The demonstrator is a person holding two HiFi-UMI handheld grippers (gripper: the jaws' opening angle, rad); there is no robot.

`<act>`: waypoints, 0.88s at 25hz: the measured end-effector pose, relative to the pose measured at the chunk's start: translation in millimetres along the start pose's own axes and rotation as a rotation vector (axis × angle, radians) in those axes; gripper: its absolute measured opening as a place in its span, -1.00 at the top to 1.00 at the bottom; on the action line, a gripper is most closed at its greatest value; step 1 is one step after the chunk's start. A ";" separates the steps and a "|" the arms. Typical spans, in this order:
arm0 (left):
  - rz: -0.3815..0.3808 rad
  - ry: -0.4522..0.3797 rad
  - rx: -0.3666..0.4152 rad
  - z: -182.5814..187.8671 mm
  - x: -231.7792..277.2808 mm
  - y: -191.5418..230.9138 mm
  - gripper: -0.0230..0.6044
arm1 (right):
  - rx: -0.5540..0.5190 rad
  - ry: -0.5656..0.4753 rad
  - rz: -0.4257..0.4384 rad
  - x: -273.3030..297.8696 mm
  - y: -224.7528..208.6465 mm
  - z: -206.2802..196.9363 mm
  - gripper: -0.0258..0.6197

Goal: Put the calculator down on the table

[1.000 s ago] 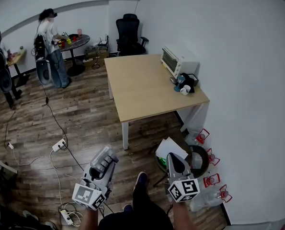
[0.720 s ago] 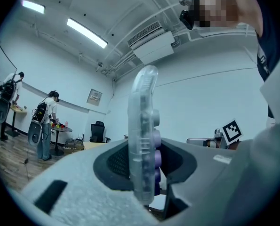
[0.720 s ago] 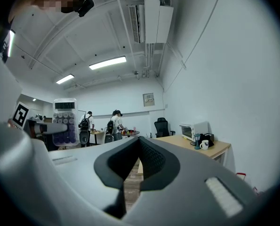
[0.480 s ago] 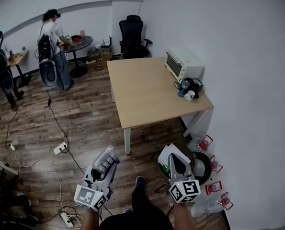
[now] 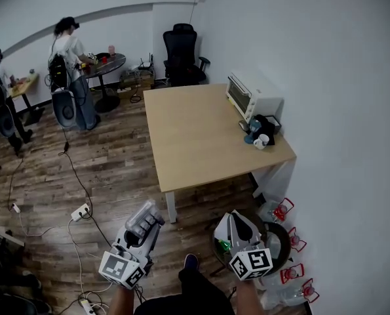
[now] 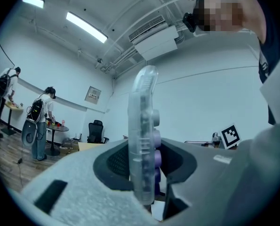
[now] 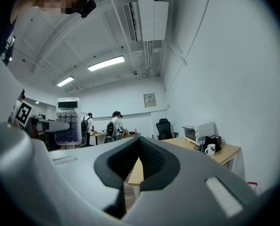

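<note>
The calculator (image 6: 142, 140) is slim and clear-cased, with a dark display above rows of round white and purple keys. It stands upright on edge, clamped in the left tool (image 6: 144, 173). It is in the air, short of the pale wooden worktop's (image 5: 201, 136) near edge, with its keys facing the person's right.

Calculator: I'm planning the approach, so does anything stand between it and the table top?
Nothing visible. The left hand-held gripper holds the calculator; the table is bare on its near half, with the toaster oven and mug along its right edge.
</note>
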State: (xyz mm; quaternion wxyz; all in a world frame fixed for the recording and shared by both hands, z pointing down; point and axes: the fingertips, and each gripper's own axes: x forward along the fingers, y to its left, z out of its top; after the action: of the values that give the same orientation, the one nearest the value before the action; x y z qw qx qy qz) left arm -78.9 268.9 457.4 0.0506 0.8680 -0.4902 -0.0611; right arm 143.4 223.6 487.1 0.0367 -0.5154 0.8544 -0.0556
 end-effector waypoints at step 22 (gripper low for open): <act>0.052 0.029 -0.019 10.2 197.4 75.2 0.51 | 0.028 0.043 0.117 190.3 -102.5 20.8 0.89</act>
State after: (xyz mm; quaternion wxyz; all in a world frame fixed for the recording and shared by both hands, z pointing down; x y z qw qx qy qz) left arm -42.9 60.7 447.3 0.0674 0.8553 -0.5111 -0.0519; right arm 147.1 6.6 479.1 0.0289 -0.4628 0.8827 -0.0764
